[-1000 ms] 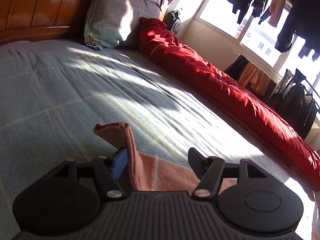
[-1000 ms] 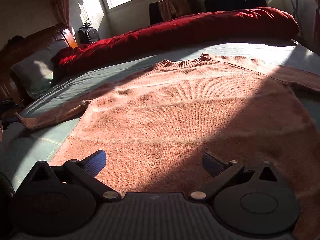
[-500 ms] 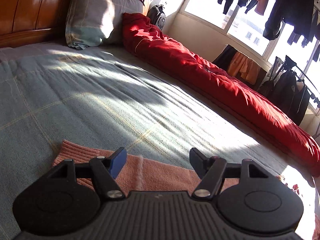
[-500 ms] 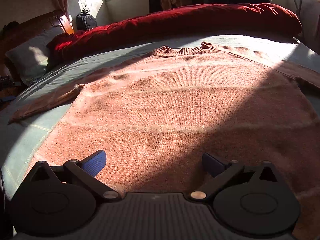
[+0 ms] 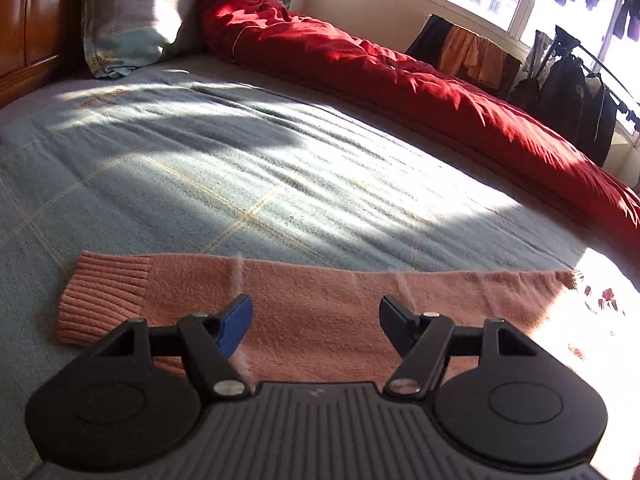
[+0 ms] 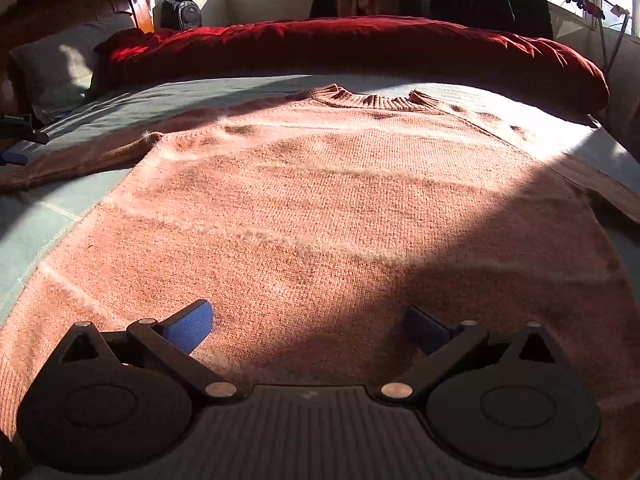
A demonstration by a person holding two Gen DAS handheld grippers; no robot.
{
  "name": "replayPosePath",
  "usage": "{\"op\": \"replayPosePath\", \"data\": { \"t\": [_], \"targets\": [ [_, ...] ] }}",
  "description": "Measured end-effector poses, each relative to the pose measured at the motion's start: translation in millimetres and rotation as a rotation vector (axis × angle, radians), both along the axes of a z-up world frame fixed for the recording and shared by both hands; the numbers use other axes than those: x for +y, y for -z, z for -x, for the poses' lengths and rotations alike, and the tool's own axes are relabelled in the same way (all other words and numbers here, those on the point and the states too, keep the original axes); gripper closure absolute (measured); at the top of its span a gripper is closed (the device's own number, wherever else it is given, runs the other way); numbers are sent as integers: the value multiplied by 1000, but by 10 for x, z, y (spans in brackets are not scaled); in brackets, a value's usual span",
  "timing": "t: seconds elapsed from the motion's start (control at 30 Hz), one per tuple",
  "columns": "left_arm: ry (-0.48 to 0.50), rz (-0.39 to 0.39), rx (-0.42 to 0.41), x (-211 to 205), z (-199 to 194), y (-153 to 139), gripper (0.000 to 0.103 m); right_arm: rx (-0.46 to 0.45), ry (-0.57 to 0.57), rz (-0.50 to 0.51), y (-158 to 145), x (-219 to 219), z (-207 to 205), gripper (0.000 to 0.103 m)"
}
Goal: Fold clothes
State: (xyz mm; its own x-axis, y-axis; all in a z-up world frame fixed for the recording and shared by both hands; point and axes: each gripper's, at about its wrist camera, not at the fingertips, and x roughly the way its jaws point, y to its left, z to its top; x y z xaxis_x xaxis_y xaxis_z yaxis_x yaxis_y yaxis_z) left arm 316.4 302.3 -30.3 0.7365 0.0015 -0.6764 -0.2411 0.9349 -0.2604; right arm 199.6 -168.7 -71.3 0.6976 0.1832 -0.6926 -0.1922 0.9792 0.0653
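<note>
The bed [image 6: 72, 200], covered in a grey-blue checked sheet, filled both views. Along its far edge lay a rolled red duvet [image 6: 360, 48], with a grey pillow [image 5: 132, 12] at the wooden headboard [image 5: 28, 16] and a dark backpack [image 6: 182, 12] in the corner by the window. A salmon-pink knitted sweater [image 6: 320, 200] lay spread flat on the sheet, front up, its ribbed collar [image 6: 368, 100] toward the duvet and both sleeves stretched out sideways. Sunlight crossed its upper right part, while the lower part lay in shadow.

In the left wrist view, one sleeve [image 5: 320, 304] lay straight across the sheet, its ribbed cuff [image 5: 104, 296] at the left end. The left hand-held gripper [image 5: 316, 324] hovered just over this sleeve with its jaws spread apart and nothing pinched between them. The right hand-held gripper [image 6: 308, 324] hung over the sweater's lower body, jaws likewise spread wide, the blue pads clear of the knit.
</note>
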Motion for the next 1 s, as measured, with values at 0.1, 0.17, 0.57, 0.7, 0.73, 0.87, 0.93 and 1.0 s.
{"op": "replayPosePath", "data": {
  "t": [0.1,0.17,0.57,0.7,0.73,0.87,0.93,1.0],
  "targets": [
    [208,-25,-6,-639,-270,-80,31,3,-14,-33,-71,-37,-1,0],
    [309,-19,-9,-1038,-454,-49,30,0,-11,-41,-104,-64,1,0],
    [376,224,28,-1387,-631,439,30,13,22,-88,-71,-395,36,0],
    [379,126,35,-1529,-520,186,32,-1,32,-120,-58,-460,32,0],
    [416,132,24,-1610,-499,125,32,-1,33,-124,-55,-462,30,0],
    [592,207,-5,-2088,-474,51,27,2,31,-123,-48,-459,39,0],
    [625,255,40,-2249,-503,178,27,6,28,-124,-55,-464,56,0],
    [635,278,86,-2370,-513,330,27,10,28,-130,-59,-492,79,0]
  ]
}}
